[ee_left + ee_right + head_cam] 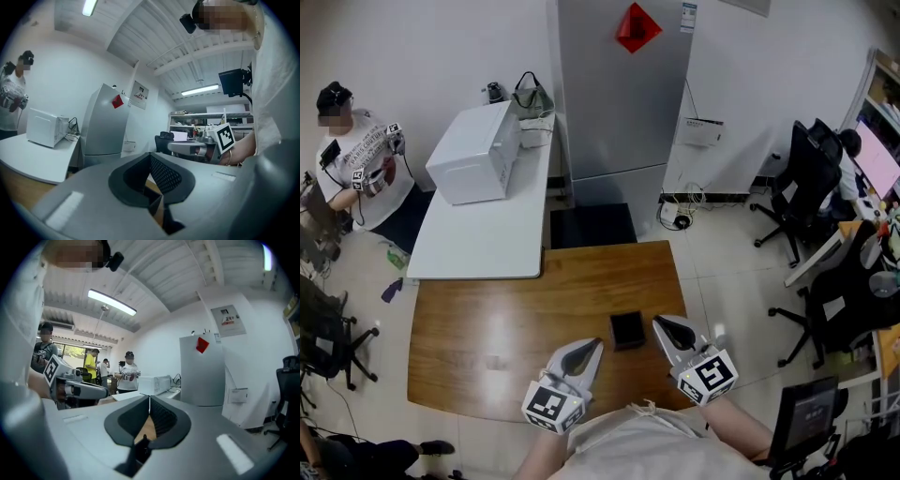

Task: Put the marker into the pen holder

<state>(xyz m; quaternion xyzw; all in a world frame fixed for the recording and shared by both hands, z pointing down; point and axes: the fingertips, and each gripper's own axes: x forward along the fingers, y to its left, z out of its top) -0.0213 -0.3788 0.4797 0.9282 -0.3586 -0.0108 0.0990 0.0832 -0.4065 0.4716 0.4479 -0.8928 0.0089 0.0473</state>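
Observation:
A small black square pen holder (627, 330) stands on the brown wooden table (487, 328), near its front edge. My left gripper (596, 344) sits just left of the holder, its jaws pressed together with nothing between them (150, 155). Just right of the holder is my right gripper (657, 322), also shut and empty (149, 398). Both point away from me over the table. Each gripper shows in the other's view, the right gripper (171, 146) and the left gripper (105, 392). I see no marker in any view.
A white table (487, 234) with a white boxy appliance (476, 150) adjoins the wooden table at the back. A grey cabinet (619, 94) stands behind. Black office chairs (802, 183) are at the right. A seated person (356, 159) is at the far left.

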